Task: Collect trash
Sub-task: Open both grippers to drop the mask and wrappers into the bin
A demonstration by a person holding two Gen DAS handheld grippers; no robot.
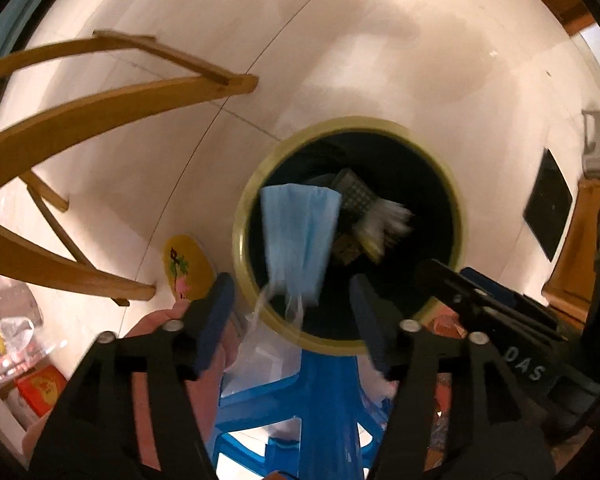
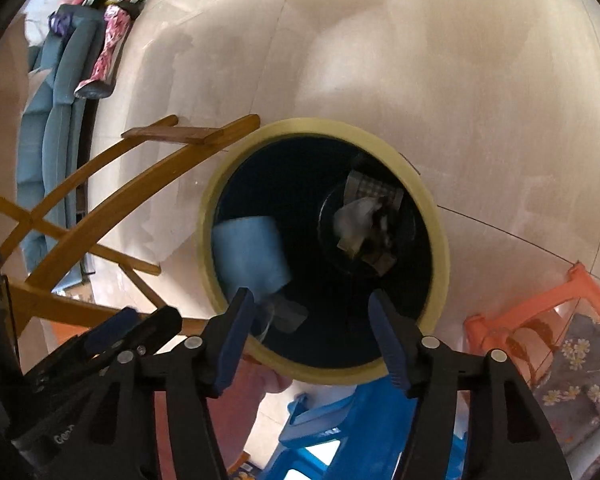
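A round bin with a yellow rim (image 1: 244, 216) (image 2: 440, 240) stands on the pale floor, dark inside. A light blue face mask (image 1: 296, 236) (image 2: 248, 252) hangs loose in the air over the bin's mouth, its white straps trailing. My left gripper (image 1: 292, 308) is open above the bin's near rim; the mask is beyond its fingertips and free of the pads. My right gripper (image 2: 310, 328) is open over the bin with nothing between its fingers. Crumpled white paper and a checked wrapper (image 1: 376, 208) (image 2: 364, 216) lie at the bin's bottom.
A wooden chair frame (image 1: 100, 100) (image 2: 100, 184) stands left of the bin. A blue plastic stool (image 1: 324, 400) (image 2: 340, 432) is under the grippers. An orange stool (image 2: 540, 320) sits at the right. A yellow slipper (image 1: 186, 268) lies by the bin. A grey-blue sofa (image 2: 56, 112) is at far left.
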